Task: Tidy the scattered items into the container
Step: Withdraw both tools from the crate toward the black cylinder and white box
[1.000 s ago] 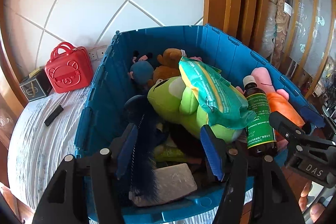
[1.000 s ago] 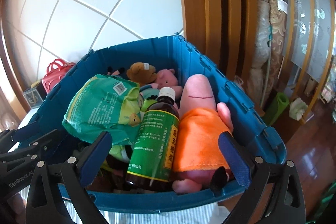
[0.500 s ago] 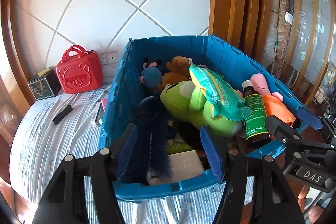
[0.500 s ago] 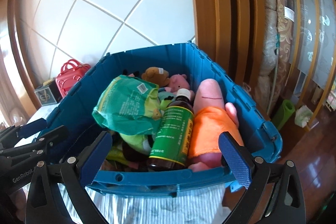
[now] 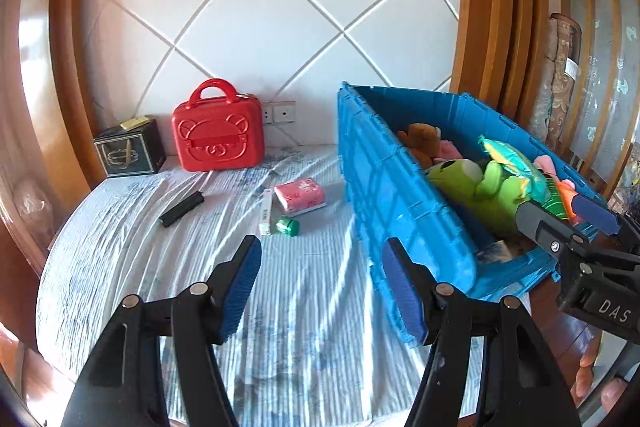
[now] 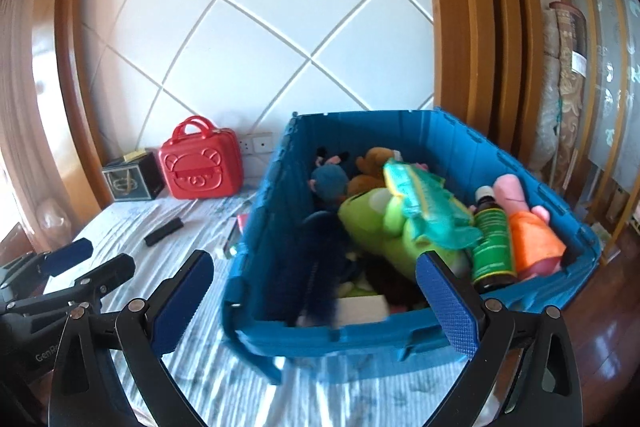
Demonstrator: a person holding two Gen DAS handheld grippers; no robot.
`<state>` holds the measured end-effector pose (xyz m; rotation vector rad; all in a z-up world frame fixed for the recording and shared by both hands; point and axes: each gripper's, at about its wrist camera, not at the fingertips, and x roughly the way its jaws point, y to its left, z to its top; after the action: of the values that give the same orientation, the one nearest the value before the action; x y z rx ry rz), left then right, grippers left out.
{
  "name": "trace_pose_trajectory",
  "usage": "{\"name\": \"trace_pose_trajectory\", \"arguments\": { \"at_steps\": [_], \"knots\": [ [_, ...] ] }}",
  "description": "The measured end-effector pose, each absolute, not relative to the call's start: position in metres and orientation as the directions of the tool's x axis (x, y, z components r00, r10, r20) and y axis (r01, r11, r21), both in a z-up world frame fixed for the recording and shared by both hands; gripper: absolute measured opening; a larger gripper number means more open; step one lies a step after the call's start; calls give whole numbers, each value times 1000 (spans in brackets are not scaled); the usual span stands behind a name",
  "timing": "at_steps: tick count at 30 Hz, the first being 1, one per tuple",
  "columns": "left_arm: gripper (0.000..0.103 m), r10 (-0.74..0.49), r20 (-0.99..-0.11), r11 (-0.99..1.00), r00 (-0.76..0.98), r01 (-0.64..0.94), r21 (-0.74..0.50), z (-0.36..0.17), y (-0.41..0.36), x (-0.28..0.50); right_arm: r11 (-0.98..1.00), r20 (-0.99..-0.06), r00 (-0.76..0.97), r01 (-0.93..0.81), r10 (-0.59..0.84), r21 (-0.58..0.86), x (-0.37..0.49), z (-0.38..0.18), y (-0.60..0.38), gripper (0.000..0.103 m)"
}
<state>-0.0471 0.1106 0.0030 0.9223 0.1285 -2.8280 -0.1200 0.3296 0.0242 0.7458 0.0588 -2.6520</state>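
Observation:
A blue plastic crate [image 5: 400, 203] [image 6: 400, 339] stands on the striped bedsheet, full of plush toys, a green snack bag [image 6: 424, 211] and a green-labelled bottle [image 6: 492, 239]. Loose on the sheet left of the crate lie a pink tissue pack [image 5: 300, 195], a white box [image 5: 265, 213], a green foil item [image 5: 288, 226] and a black bar [image 5: 182, 208] [image 6: 164, 232]. My left gripper [image 5: 320, 287] is open and empty above the sheet, short of these items. My right gripper [image 6: 316, 303] is open and empty over the crate's near rim.
A red bear-face case [image 5: 218, 131] [image 6: 200, 163] and a dark gift box [image 5: 130, 149] stand against the white quilted headboard. Wooden posts and rolled rugs [image 5: 560, 79] are to the right. The bed edge and wooden floor [image 6: 616, 339] lie beyond the crate.
Both grippers have pulled back from the crate. The left one has swung left, so the loose items on the sheet now show. Both stay open and empty.

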Motion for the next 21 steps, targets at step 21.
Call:
{"name": "trace_pose_trajectory", "arguments": {
  "at_steps": [21],
  "knots": [
    [65, -304, -711, -885, -634, 465, -37, -66, -106, -54, -849, -608, -649, 523, -457, 80, -144, -29, 121, 103]
  ]
}}
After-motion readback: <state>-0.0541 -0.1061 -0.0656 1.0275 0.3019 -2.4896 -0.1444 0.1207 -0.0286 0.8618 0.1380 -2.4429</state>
